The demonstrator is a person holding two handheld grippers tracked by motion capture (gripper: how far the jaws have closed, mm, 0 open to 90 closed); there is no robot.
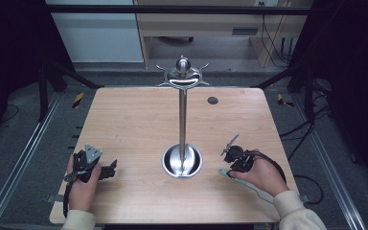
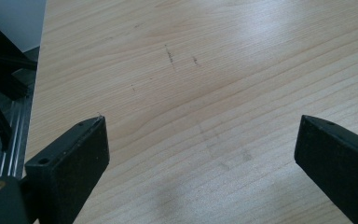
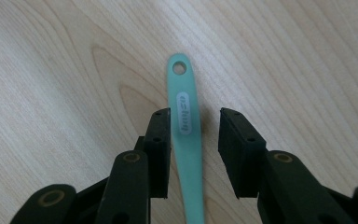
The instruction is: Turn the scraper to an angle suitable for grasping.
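We see the right tool (image 3: 195, 144) spread w/ the green handle (image 3: 186, 140) between its jaws, not pinched, pointing to 12 o'clock. Left tool (image 2: 200, 154) is spread wide over bare desk (image 2: 214, 70).

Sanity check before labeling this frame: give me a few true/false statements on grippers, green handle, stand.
1. The left gripper has wide-open jaws over bare table. True.
2. The right gripper is clamped on the green handle. False: a gap shows at one pad.
3. The green handle hangs from the metal stand. False: it lies flat on the table.
4. The handle's end has a hole. True.
5. The stand is tipped over. False: upright.
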